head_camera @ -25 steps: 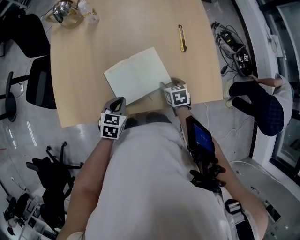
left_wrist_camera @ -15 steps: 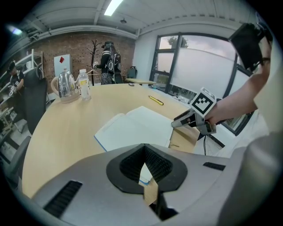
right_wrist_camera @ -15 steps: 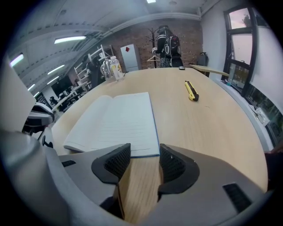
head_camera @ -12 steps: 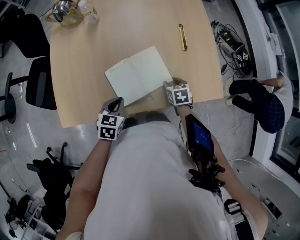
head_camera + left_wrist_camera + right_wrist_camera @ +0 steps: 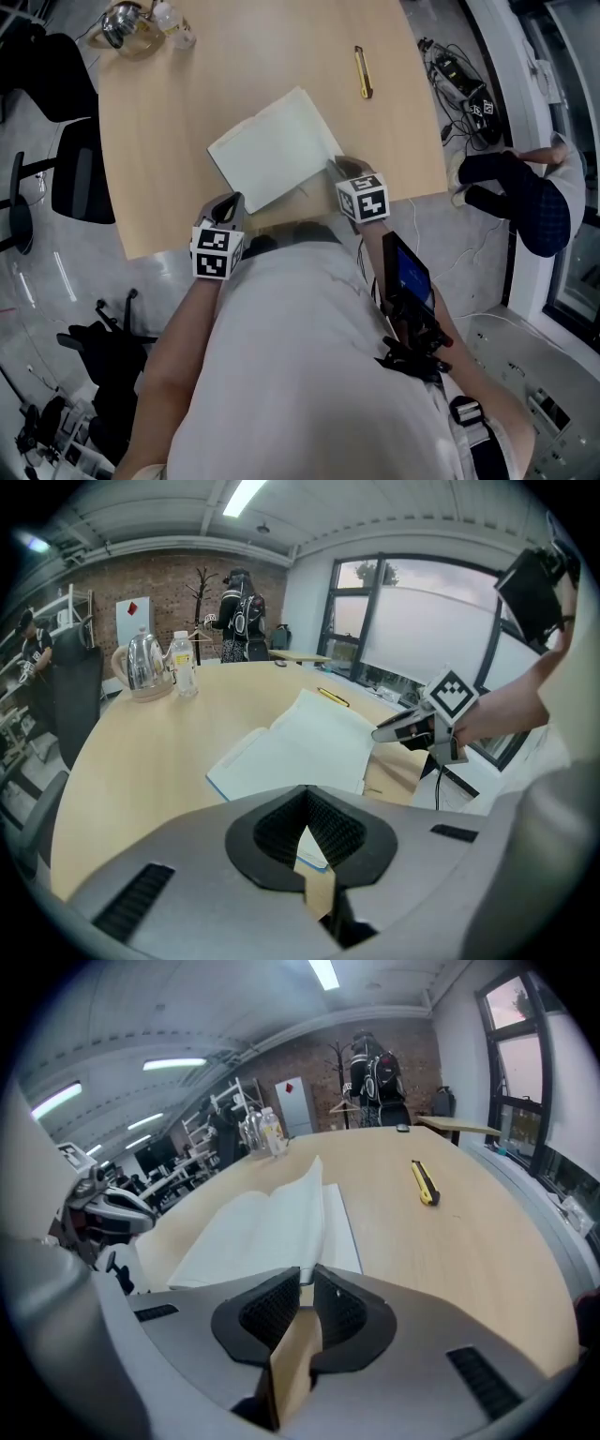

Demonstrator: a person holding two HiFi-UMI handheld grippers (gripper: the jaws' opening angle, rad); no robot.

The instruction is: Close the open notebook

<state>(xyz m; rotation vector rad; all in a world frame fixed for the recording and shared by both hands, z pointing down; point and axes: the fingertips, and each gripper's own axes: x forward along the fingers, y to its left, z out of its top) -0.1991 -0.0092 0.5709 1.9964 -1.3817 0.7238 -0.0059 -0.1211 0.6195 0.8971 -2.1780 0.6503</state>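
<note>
The open notebook (image 5: 272, 150) lies with pale blank pages on the wooden table (image 5: 159, 122), near its front edge. My right gripper (image 5: 339, 169) is at the notebook's near right corner. Its jaws are closing and pinch the edge of the right-hand leaf (image 5: 312, 1194), which stands raised off the table. My left gripper (image 5: 234, 202) hovers by the notebook's near left corner, shut and empty, just short of the pages (image 5: 300, 742). The left gripper view shows the right gripper (image 5: 389, 731) holding the lifted leaf.
A yellow utility knife (image 5: 363, 73) lies on the table beyond the notebook to the right. A kettle (image 5: 127, 23) and bottles (image 5: 178, 23) stand at the far left corner. A black chair (image 5: 80, 159) is left of the table; a crouching person (image 5: 525, 197) and cables are at the right.
The right gripper's jaws have closed on the notebook's right-hand leaf and risen a little, lifting that leaf. The left gripper has stayed where it was.
</note>
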